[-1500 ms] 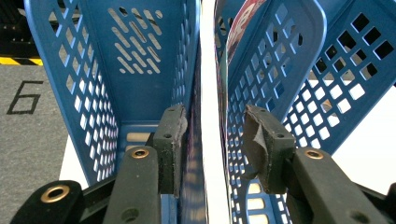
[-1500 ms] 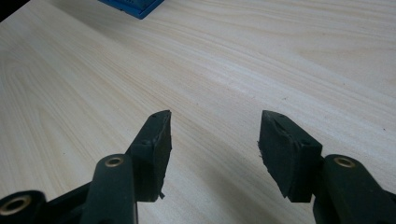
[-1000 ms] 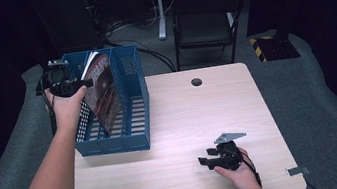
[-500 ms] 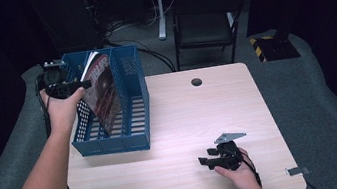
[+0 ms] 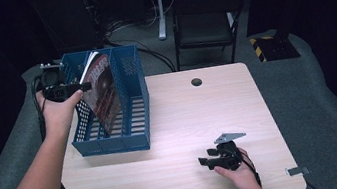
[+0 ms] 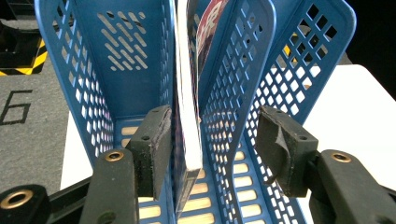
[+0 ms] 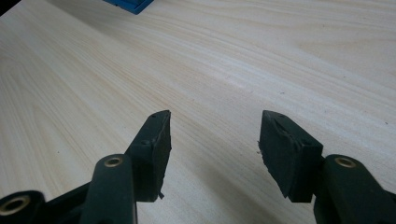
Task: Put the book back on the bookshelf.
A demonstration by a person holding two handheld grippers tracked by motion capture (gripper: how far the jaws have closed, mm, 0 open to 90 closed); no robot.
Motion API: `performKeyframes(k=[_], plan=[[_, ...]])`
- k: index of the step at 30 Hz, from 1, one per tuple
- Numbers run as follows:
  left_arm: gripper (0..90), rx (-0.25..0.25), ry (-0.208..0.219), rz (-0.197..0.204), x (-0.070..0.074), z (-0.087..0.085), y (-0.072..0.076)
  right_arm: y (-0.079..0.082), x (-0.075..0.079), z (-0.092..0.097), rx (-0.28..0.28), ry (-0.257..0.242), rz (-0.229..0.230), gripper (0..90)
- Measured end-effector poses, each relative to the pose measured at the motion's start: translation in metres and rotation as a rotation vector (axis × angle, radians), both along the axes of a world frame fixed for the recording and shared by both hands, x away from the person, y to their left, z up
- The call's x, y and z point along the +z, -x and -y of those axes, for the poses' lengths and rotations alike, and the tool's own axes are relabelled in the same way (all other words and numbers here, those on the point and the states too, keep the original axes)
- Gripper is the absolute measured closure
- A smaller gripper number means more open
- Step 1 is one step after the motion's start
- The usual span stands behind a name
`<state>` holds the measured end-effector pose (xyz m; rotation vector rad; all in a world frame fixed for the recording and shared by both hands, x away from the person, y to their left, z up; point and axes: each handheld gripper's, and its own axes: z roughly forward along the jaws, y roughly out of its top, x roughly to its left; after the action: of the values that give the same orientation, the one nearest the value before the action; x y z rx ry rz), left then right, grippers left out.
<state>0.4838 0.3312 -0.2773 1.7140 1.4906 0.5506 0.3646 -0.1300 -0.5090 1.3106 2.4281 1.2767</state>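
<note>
Two risks I see: my left gripper [image 6: 210, 144], jaws just spread off the magazine [image 6: 189, 116], could snag it or the rack [image 5: 130, 105] near the tabletop's [image 5: 186, 122] left edge when withdrawing. My right gripper [image 7: 215, 140] rests spread, empty.

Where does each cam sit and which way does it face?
High view: above the person's side, facing forward and down on the table; both forearms, left gripper, right gripper.
Left gripper view: rides that gripper, facing magazine and blue file rack, both shared with high view.
Right gripper view: rides that gripper, facing bare tabletop.
</note>
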Motion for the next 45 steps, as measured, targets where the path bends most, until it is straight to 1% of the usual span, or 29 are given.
performKeyframes(k=[3,6,7,9,12,14,16,19,20,21,22,23,24,25,26,27,28,30,34,37,39,42,45], plan=[[45.4,-0.003,0.004,-0.004,-0.001,-0.002,0.002,0.0,0.0,0.0,-0.009,-0.008,0.002,43.3],[45.5,-0.012,-0.005,-0.01,-0.002,-0.005,0.005,0.001,0.001,0.0,-0.01,-0.008,-0.002,43.3],[45.4,-0.017,-0.01,-0.018,-0.002,-0.006,0.007,0.001,0.001,0.0,-0.01,-0.008,-0.004,43.3],[45.4,-0.018,-0.012,-0.014,-0.001,-0.007,0.008,0.001,0.001,0.001,-0.011,-0.011,-0.009,43.3],[45.2,-0.024,-0.013,-0.008,0.0,-0.009,0.011,0.001,0.0,0.001,-0.015,-0.009,-0.004,43.3],[45.0,-0.036,-0.01,-0.01,0.002,-0.009,0.015,0.001,0.001,0.002,-0.013,-0.007,-0.001,43.3],[44.8,-0.053,-0.009,0.0,0.004,-0.008,0.02,0.001,0.001,0.001,-0.014,-0.008,0.0,43.3],[44.6,-0.08,-0.004,0.009,0.007,-0.004,0.028,0.001,0.001,0.001,-0.013,-0.004,0.001,43.3],[44.6,-0.085,-0.009,0.017,0.008,-0.002,0.03,0.001,0.001,0.0,-0.012,-0.003,0.0,43.3],[44.6,-0.097,-0.01,0.016,0.009,-0.001,0.033,0.001,0.001,0.0,-0.012,-0.004,0.003,43.2],[44.6,-0.107,-0.013,0.026,0.01,0.0,0.035,0.001,0.002,0.0,-0.009,-0.003,0.003,43.3],[44.6,-0.116,-0.012,0.027,0.012,0.002,0.037,0.002,0.002,0.0,-0.006,0.002,0.006,43.3],[44.6,-0.128,-0.014,0.018,0.013,0.003,0.04,0.001,0.001,-0.001,-0.003,0.001,0.014,43.2],[44.5,-0.132,-0.017,0.032,0.014,0.005,0.042,0.001,0.001,-0.001,-0.004,0.001,0.014,43.2],[44.4,-0.145,-0.02,0.025,0.015,0.006,0.044,0.002,0.002,-0.001,-0.008,0.002,0.005,43.3],[44.4,-0.153,-0.022,0.04,0.015,0.008,0.046,0.002,0.002,-0.001,-0.007,0.001,0.006,43.2],[44.4,-0.168,-0.026,0.029,0.016,0.009,0.047,0.002,0.002,-0.001,-0.012,-0.001,0.004,43.2],[44.4,-0.186,-0.03,0.033,0.016,0.013,0.05,0.001,0.002,0.0,-0.013,-0.002,0.004,43.2],[44.4,-0.22,-0.03,0.035,0.014,0.02,0.054,0.001,0.002,-0.001,-0.014,0.0,0.005,43.2],[44.3,-0.245,-0.018,0.035,0.011,0.027,0.057,0.001,0.002,0.0,-0.011,-0.003,0.004,43.2],[44.1,-0.263,-0.019,0.031,0.009,0.032,0.058,0.001,0.002,0.0,-0.011,-0.002,0.003,43.2],[43.4,-0.298,-0.019,0.031,0.005,0.039,0.059,0.002,0.003,0.001,-0.01,-0.001,0.007,43.2],[43.2,-0.313,-0.023,0.024,0.0,0.043,0.06,0.002,0.003,0.0,-0.008,0.0,0.02,43.2]])
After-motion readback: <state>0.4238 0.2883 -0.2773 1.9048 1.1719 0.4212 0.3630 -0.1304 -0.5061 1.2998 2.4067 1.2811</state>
